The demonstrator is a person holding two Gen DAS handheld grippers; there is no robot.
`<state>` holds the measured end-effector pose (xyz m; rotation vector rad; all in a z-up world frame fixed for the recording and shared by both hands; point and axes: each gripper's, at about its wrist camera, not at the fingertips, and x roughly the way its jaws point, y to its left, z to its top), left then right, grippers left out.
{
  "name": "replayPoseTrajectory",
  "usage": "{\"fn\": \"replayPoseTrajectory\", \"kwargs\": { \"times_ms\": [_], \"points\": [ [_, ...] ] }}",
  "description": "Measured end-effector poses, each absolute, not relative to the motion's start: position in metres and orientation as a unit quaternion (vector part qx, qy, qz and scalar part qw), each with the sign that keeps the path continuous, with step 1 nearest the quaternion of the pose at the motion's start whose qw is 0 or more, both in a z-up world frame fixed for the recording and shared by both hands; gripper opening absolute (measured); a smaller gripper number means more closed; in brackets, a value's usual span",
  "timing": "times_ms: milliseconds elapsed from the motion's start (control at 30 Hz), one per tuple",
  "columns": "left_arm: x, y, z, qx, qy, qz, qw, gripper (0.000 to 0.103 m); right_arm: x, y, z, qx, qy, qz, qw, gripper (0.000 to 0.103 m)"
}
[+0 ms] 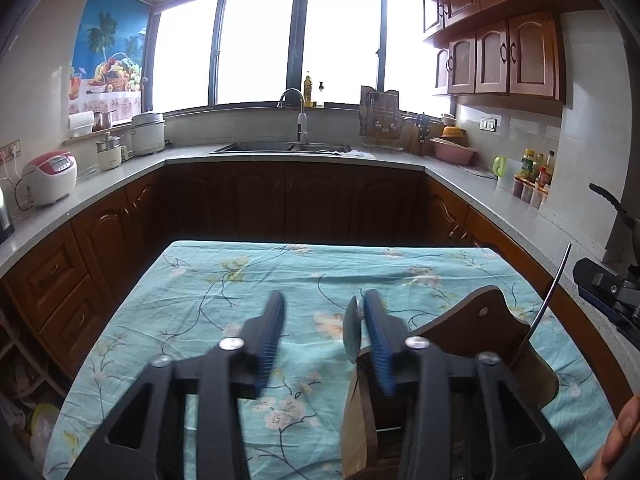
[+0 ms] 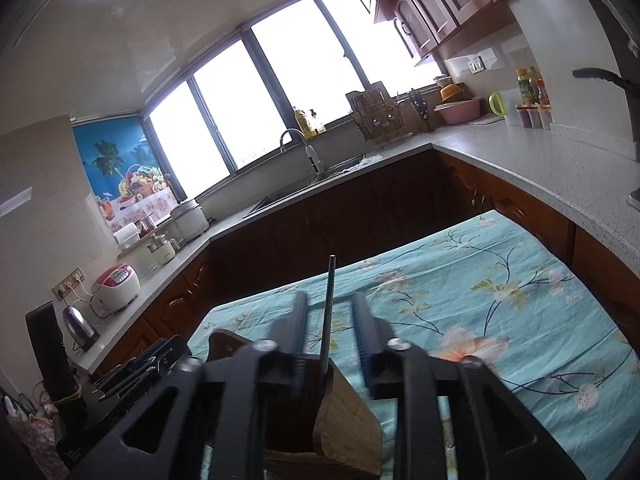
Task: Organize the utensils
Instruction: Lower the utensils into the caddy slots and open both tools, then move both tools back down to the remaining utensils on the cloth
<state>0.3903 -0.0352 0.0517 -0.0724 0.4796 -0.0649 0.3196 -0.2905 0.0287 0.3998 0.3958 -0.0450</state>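
Observation:
A brown wooden utensil holder (image 1: 480, 332) stands on the table with the floral turquoise cloth (image 1: 240, 272). My left gripper (image 1: 324, 300) is open just above it. A steel spoon's bowl (image 1: 352, 328) rises from the holder and leans against the inner side of the right finger, while the left pad stands well apart. A thin metal handle (image 1: 554, 292) sticks up from the holder's right side. In the right wrist view that handle (image 2: 330, 312) stands between the fingers of my open right gripper (image 2: 329, 298), touched by neither pad, its lower end in the holder (image 2: 348, 416).
The table stands inside a U-shaped kitchen counter (image 1: 460, 172) with a sink (image 1: 280, 147), a dish rack (image 1: 380, 124), rice cookers (image 1: 50, 178) and bottles (image 1: 536, 168). A kettle (image 2: 80, 326) stands on the left counter. Fingers of a hand (image 1: 624, 432) show at the lower right.

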Motion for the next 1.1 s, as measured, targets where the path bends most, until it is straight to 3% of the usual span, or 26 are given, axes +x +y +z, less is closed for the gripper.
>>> {"fn": "replayPoseTrajectory", "kwargs": {
  "times_ms": [33, 100, 133, 167, 267, 367, 1100],
  "points": [
    [0.389, -0.032, 0.054, -0.038, 0.237, -0.032, 0.970, 0.049, 0.318, -0.290, 0.029, 0.197, 0.194, -0.021, 0.961, 0.046],
    [0.385, -0.030, 0.055, -0.043, 0.239, -0.032, 0.970, 0.063, 0.315, -0.287, 0.031, 0.195, 0.193, -0.020, 0.961, 0.048],
    [0.383, -0.028, 0.055, -0.047, 0.241, -0.027, 0.969, 0.081, 0.314, -0.286, 0.031, 0.196, 0.193, -0.020, 0.961, 0.053],
    [0.379, -0.026, 0.055, -0.052, 0.241, -0.024, 0.969, 0.088, 0.312, -0.286, 0.032, 0.199, 0.194, -0.016, 0.960, 0.062],
    [0.366, -0.017, 0.055, -0.068, 0.240, -0.031, 0.968, 0.088, 0.302, -0.285, 0.035, 0.202, 0.189, -0.011, 0.961, 0.079],
    [0.351, -0.007, 0.053, -0.074, 0.248, -0.034, 0.965, 0.089, 0.289, -0.283, 0.038, 0.200, 0.183, -0.009, 0.962, 0.082],
    [0.251, 0.044, 0.020, -0.100, 0.340, -0.020, 0.935, 0.089, 0.199, -0.264, 0.006, 0.213, 0.239, -0.021, 0.947, 0.086]
  ]
}}
